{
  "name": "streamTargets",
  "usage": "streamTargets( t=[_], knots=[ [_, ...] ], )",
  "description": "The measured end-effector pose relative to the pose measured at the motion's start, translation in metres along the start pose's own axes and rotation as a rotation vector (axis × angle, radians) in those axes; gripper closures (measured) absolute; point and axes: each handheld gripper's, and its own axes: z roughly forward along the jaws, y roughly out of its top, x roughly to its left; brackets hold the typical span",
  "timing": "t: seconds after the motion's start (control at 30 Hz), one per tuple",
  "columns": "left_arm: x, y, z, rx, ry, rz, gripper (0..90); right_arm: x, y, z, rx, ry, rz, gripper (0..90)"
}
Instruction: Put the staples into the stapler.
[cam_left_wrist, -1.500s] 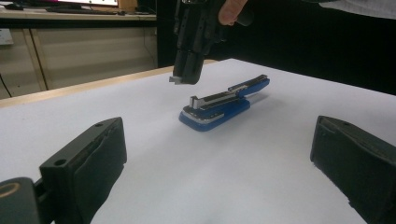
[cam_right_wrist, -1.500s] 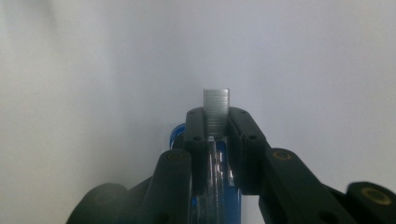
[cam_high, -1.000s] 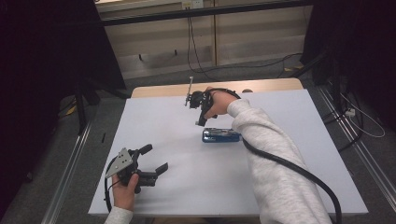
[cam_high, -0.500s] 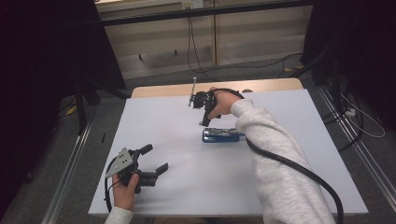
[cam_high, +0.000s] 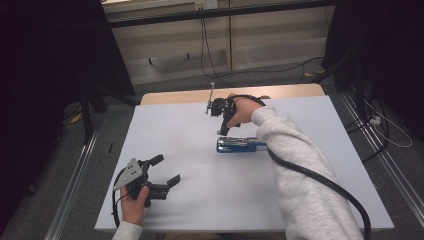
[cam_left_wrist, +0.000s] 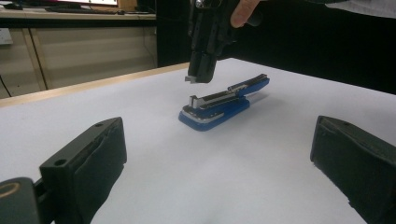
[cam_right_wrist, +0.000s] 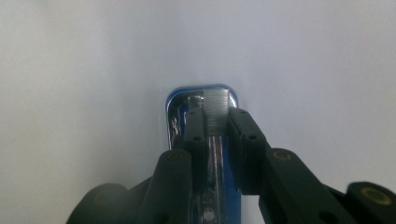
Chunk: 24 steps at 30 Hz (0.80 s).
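Staples (cam_right_wrist: 218, 114) between right tongs (cam_right_wrist: 217, 122) — over stapler (cam_right_wrist: 184, 105)

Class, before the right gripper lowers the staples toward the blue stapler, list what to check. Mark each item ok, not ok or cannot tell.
1. Staple strip clamped in the right gripper: ok.
2. Strip hangs above the blue stapler's front end, with a gap between them: ok.
3. Strip lined up with the stapler's metal channel: cannot tell.
4. Stapler lies flat on the table: ok.
5. Left gripper open, holding nothing, well away from the stapler: ok.
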Motion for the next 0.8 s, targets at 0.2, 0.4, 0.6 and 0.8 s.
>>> streamTargets(
  t=[0.2,0.4,0.6,0.8],
  knots=[
    [0.0001,-0.0001,0.0006,0.0,-0.001,0.002,3.6,0.0006,-0.0033,-0.0027,0.001,-0.002,0.01,78.7],
    [0.0,-0.0001,0.0008,-0.001,-0.001,-0.001,3.6,0.0008,-0.0057,-0.0023,0.0,-0.001,0.011,78.6],
    [0.0002,-0.0001,0.0003,0.0,0.0,-0.001,3.6,0.0018,-0.0032,-0.0026,-0.006,-0.003,0.012,78.7],
    [0.0004,0.0002,-0.0003,-0.001,0.005,0.003,3.6,0.0021,-0.003,-0.0003,0.0,0.001,0.005,78.7]
  ],
)
